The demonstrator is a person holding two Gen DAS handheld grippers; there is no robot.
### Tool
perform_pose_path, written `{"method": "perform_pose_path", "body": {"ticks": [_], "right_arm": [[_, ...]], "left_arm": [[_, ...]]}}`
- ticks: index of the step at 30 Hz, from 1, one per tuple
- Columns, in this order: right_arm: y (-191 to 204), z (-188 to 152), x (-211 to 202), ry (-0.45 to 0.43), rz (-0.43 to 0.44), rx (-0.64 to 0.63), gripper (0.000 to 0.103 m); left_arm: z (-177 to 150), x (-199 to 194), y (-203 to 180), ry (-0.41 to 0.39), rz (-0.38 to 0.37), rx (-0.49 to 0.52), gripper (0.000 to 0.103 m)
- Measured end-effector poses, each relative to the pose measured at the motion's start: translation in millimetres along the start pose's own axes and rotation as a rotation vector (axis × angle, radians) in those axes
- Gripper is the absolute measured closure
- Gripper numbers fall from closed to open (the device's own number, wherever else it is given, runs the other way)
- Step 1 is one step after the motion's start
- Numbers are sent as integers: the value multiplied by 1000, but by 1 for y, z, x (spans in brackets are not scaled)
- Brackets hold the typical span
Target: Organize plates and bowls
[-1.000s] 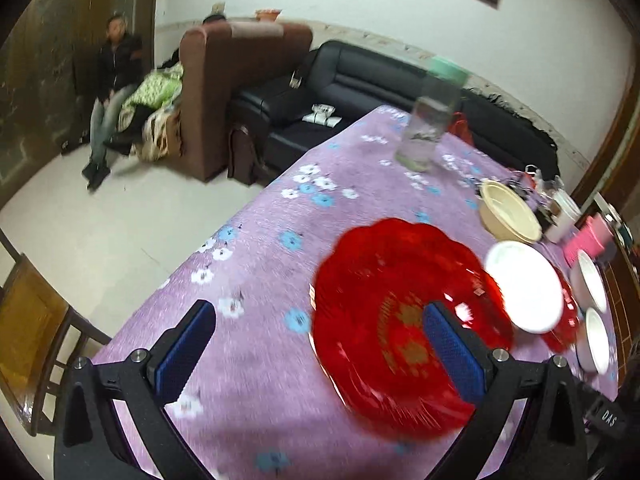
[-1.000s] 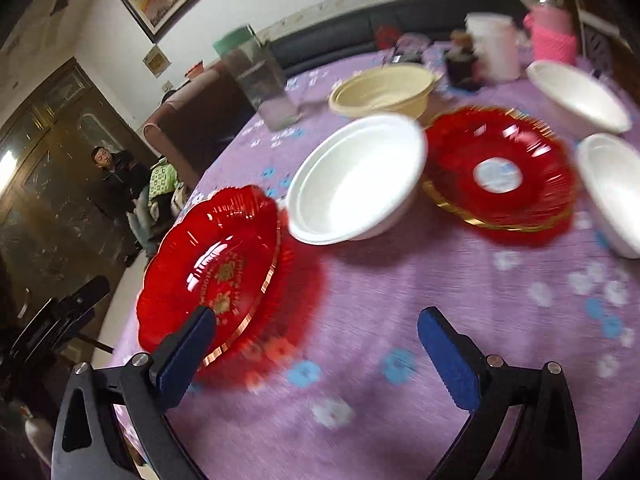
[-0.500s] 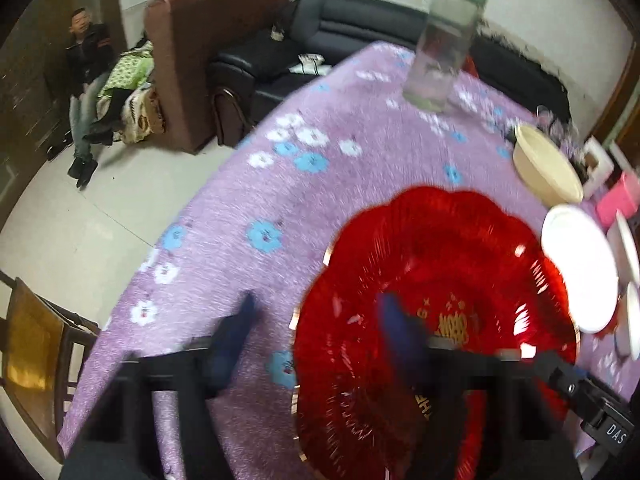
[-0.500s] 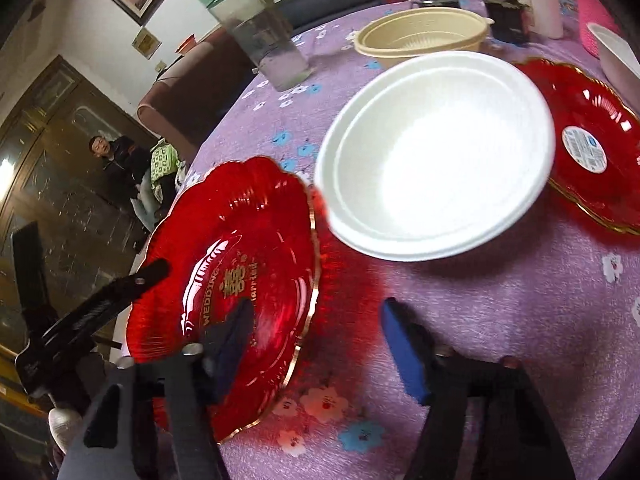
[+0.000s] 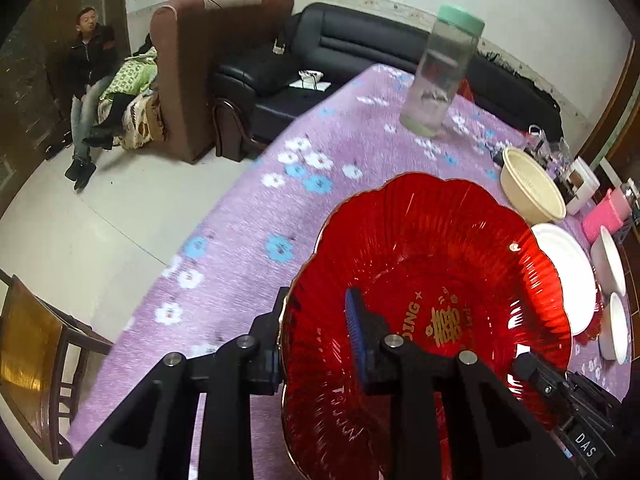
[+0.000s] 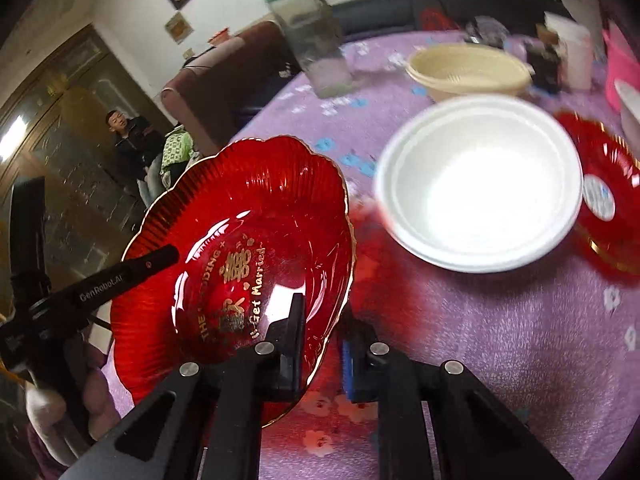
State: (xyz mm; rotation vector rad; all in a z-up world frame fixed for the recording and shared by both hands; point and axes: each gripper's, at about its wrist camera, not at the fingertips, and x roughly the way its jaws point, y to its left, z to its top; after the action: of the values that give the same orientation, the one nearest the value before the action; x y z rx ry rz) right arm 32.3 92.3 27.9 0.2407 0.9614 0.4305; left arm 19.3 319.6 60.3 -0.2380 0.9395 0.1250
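You have the red plate [image 5: 432,280] pinched on opposite rims, left gripper [image 5: 316,332] and right gripper [image 6: 320,332] fingers both closed on it, likely to lift it level. It sits low center, beside the white bowl [image 6: 480,184] on the surface [image 5: 248,216].

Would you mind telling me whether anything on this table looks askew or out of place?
The red plate is tilted off the purple tablecloth, pinched at opposite rims by the left gripper and right gripper. Nothing looks spilled or broken.
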Motion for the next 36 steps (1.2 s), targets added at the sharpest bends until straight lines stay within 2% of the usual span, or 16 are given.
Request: {"method": "perform_pose_path", "body": {"ticks": [4,12,17,19,21,25,27,30,33,36], "right_arm": [[12,1,5,12,9,-28,86],[5,-9,28,76,-20,0,86],[4,-11,28,71,-23,-2,86],[4,-12,25,64,-8,5,84],[2,-13,22,59,6,22,84],[-4,-13,12,42,28,37,78],[-6,-14,2,18,42,38,71],[-9,-16,-16,-24,45,29,61],[-21,-18,-34,-60,48,32,61],[-43,-18,-54,-104,39,65,61]], "left_arm": [[1,-1,11,-5,17,-8,77],[-11,31,15,63,29,-12,74],[-10,32,10,38,69,-3,72],[-10,30,13,53,36,-17,63],[-11,22,15,45,15,-36,49],[-10,-6,17,-18,23,-50,39],[-12,-21,19,-48,32,-65,32],[-13,-35,18,-59,31,-93,32],[-15,-47,10,-52,-6,-102,31],[-15,-57,-10,-59,-23,-60,30]]}}
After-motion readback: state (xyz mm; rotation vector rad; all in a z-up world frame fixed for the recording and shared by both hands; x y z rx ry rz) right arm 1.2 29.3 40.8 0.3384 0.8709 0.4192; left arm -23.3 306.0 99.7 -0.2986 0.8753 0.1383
